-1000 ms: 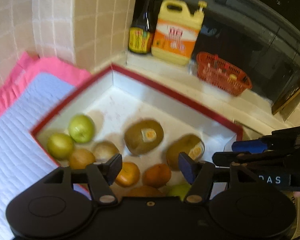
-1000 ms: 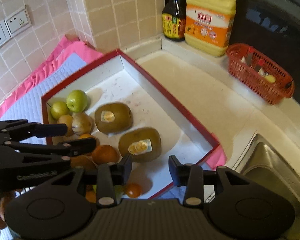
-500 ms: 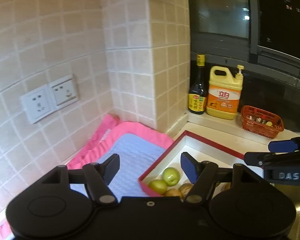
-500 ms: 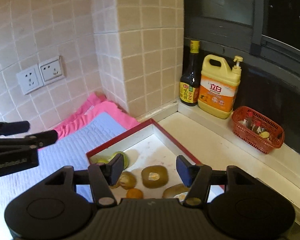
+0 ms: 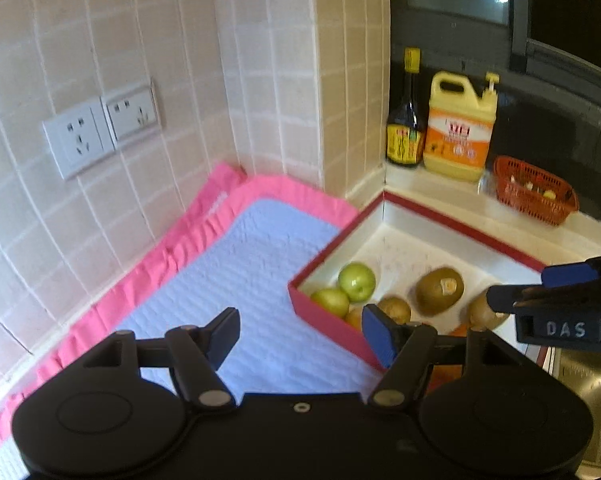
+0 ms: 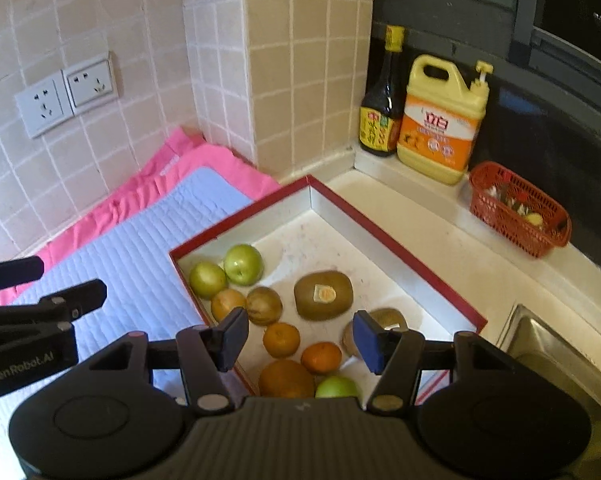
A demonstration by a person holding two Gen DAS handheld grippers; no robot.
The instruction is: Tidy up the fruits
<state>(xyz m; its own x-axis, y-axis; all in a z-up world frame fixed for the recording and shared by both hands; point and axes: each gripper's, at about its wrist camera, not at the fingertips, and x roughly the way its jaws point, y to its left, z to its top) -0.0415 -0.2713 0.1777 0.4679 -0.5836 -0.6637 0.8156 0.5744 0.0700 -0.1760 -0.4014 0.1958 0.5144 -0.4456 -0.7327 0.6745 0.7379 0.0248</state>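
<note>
- Fruit sits loose in the red-rimmed box (image 6: 400, 256); judged step: pick one piece, come straight down over it, close gently on its widest part
- Left gripper (image 5: 298, 330) hangs with jaws wide and nothing between them, over the blue mat (image 5: 236, 280); the box lies to its right
- Right gripper (image 6: 300, 336) has jaws apart and empty, recently widened; oranges (image 6: 281, 339) lie just beyond its tips, green apples (image 6: 243, 264) further ahead to the left, kiwis (image 6: 323, 294) ahead
</note>
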